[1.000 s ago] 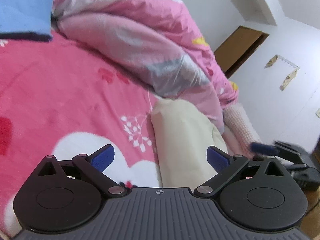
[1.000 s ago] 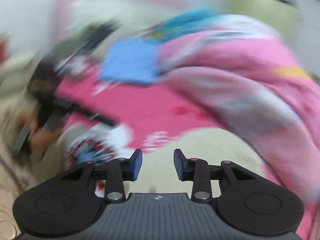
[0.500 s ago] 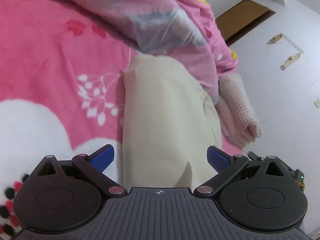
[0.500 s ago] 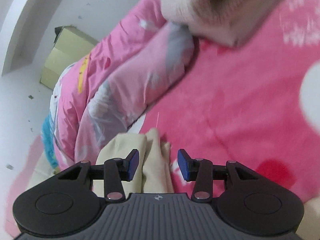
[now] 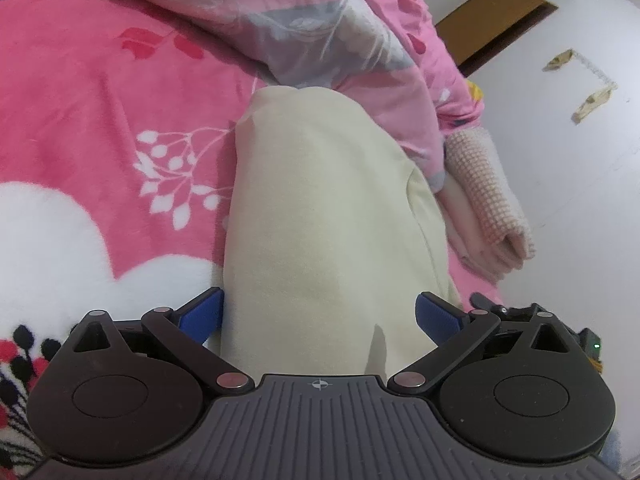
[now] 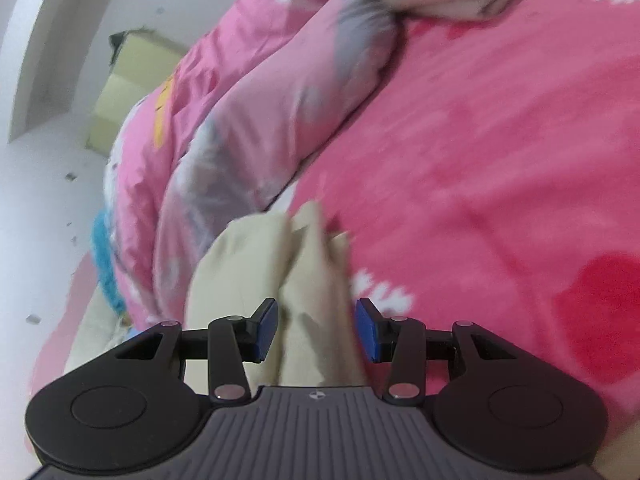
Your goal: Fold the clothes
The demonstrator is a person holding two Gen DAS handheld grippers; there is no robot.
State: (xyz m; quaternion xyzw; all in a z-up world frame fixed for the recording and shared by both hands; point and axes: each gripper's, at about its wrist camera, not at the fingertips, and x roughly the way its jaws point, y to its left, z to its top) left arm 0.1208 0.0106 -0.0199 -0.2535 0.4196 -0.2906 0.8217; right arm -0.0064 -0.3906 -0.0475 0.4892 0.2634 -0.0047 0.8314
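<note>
Left wrist view: the left gripper (image 5: 319,314) was seen spread wide over a folded cream garment (image 5: 320,216) laid at centre frame on the pink blanket (image 5: 100,120), with a crumpled pink quilt (image 5: 320,28) at the top. Right wrist view: the right gripper (image 6: 316,330) was noted partly parted, a blurred cream fold between its pads, contact not determined.

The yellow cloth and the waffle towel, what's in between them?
In the left wrist view, a folded pale pink cloth lies between the cream-yellow garment and the waffle-knit towel.
</note>
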